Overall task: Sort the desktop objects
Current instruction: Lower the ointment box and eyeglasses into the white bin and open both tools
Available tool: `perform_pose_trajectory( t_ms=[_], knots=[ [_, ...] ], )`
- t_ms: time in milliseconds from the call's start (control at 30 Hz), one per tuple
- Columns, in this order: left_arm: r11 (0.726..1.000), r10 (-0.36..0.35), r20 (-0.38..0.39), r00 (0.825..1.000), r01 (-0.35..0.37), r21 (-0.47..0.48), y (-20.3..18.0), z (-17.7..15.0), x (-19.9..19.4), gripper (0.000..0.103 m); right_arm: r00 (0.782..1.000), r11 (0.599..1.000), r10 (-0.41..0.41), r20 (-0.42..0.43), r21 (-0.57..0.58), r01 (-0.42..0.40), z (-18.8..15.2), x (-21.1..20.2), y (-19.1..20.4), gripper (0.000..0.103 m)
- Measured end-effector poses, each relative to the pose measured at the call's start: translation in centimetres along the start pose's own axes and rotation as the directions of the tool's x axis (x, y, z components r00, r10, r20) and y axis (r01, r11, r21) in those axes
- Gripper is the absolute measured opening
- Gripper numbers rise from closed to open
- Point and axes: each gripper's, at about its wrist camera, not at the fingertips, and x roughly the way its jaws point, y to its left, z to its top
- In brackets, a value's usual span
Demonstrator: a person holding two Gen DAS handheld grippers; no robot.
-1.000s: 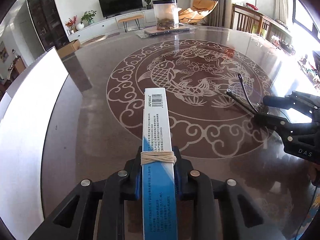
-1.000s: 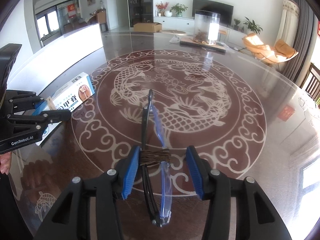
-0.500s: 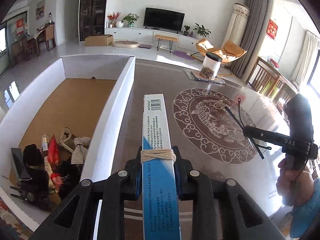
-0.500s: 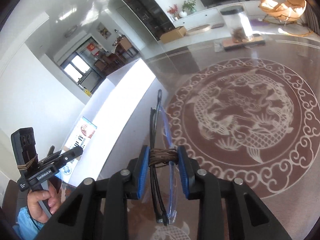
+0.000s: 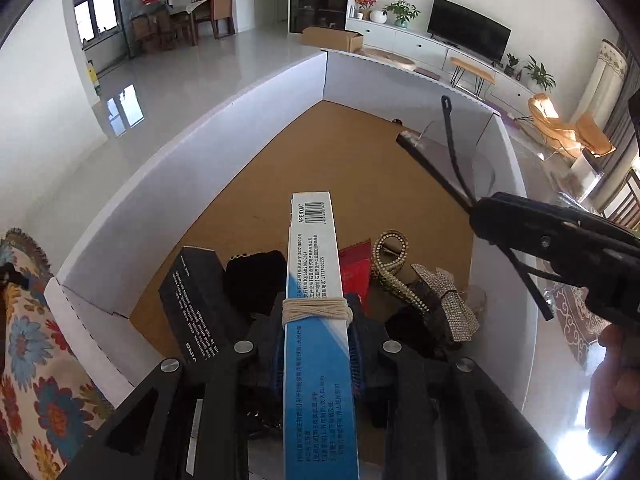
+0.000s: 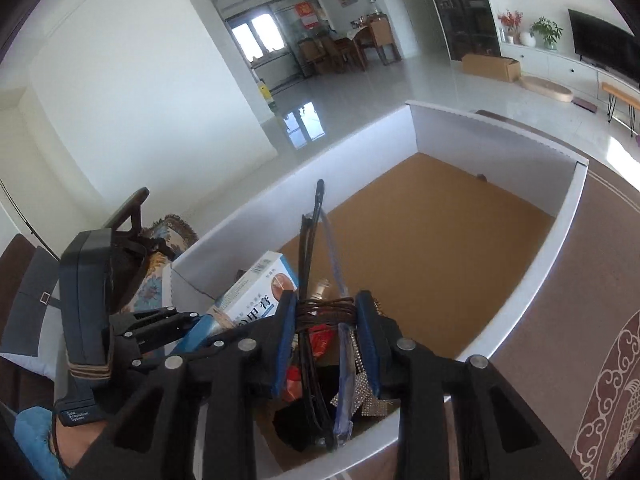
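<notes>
A: Your left tongs (image 5: 316, 344) are clamped on the long blue-and-white carton (image 5: 316, 304), tilted steeply down over the near end of the white-walled box (image 5: 224, 152). The carton sticks out forward, above a black box (image 5: 196, 300), a red packet (image 5: 356, 268) and a rhinestone bow (image 5: 448, 304) lying on the brown floor inside.

B: And my right?

A: Your right tongs (image 6: 326, 336) pinch the folded glasses (image 6: 316, 280) at the hinge end, the temples reaching out ahead over the same box. Those jaws were closing a moment ago, then eased slightly, and the glasses sit between them, held.

B: How do my hands sit?

A: Both point down into the box from its near edge, close beside each other. Your right hand (image 5: 612, 376) shows by the box's right wall, next to the bench (image 6: 560, 320).
</notes>
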Motion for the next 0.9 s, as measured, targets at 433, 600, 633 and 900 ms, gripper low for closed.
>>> perform_pose_trajectory(
  t_ms=[433, 600, 633, 900],
  knots=[
    [0.976, 0.217, 0.195, 0.957, -0.208, -0.061, -1.9, -2.4, -5.3, 0.103, 0.957, 0.944, -0.286, -0.043, -0.184, 0.274, -0.8, -3.2, -1.6, 0.096],
    [0.972, 0.230, 0.176, 0.957, -0.216, -0.097, -2.4, -3.5, -7.1, 0.103, 0.929, 0.897, -0.371, 0.002, -0.257, 0.359, -1.1, -5.1, -0.4, 0.098],
    [0.970, 0.235, 0.176, 0.956, -0.219, -0.108, -2.3, -3.7, -7.3, 0.103, 0.925, 0.889, -0.381, 0.011, -0.272, 0.369, -1.2, -5.2, -0.1, 0.098],
    [0.952, 0.286, 0.165, 0.944, -0.259, -0.166, -1.4, -3.3, -8.6, 0.103, 0.891, 0.803, -0.439, 0.118, -0.393, 0.448, -1.3, -5.5, 3.3, 0.098]
  ],
)
